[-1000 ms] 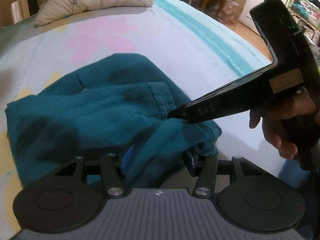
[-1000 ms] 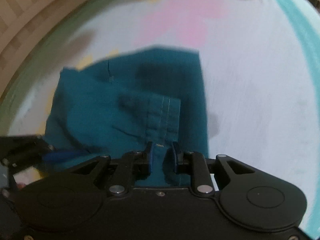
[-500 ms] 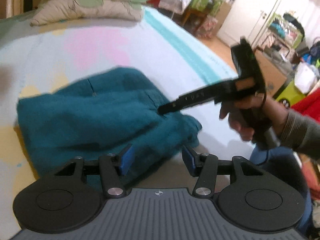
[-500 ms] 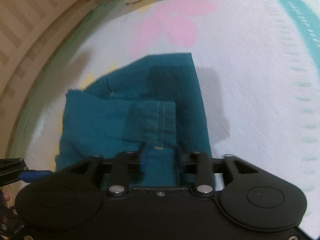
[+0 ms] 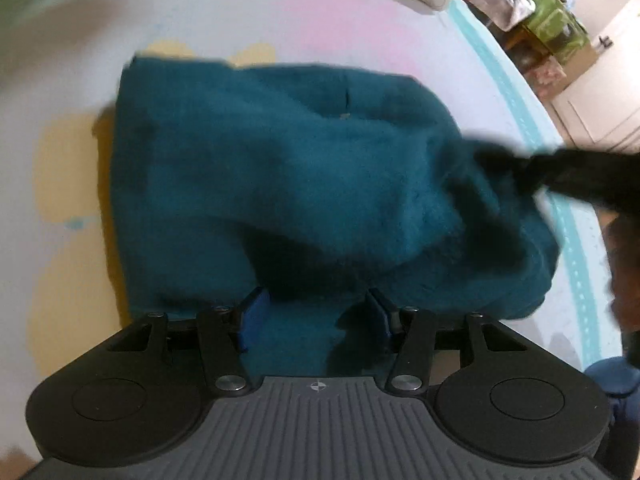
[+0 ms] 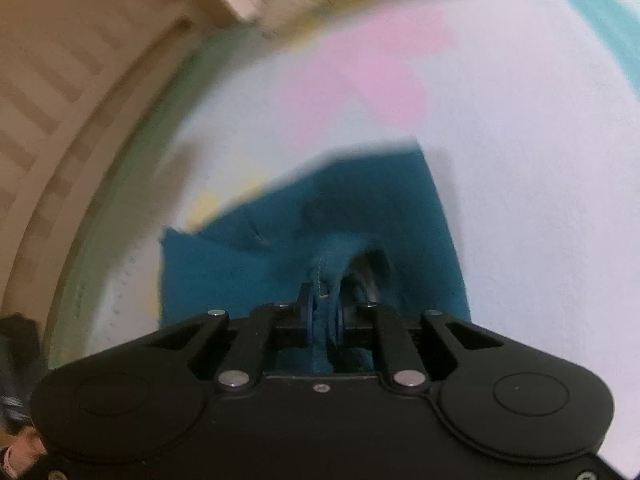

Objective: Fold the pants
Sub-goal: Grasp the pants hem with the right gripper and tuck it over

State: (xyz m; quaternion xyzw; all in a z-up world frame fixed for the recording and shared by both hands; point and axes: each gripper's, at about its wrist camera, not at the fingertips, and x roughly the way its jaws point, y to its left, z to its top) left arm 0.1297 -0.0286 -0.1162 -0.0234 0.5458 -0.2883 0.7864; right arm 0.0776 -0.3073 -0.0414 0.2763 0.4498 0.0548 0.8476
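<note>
On the flowered bedsheet (image 5: 360,12) the teal pants (image 5: 280,184) lie in a thick, partly folded bundle, filling the middle of the left wrist view. Its long axis runs from 9 o'clock to 3 o'clock there. The square flat end points to 9 and the rumpled, lifted end to 3.

The right gripper (image 6: 325,312) is closing its jaws on a stitched hem ridge of the cloth, which is pinched up between the blue pads. In the left view it reaches in blurred from 3 o'clock. The left gripper (image 5: 314,314) stands half wide, with fabric lying between its pads, though I cannot tell whether they press on it.

I judge a fold is in hand, with the hem end being taken up to be carried across. The next move needs a secure hem pinch and a level carry toward 9 o'clock so the edges line up.
</note>
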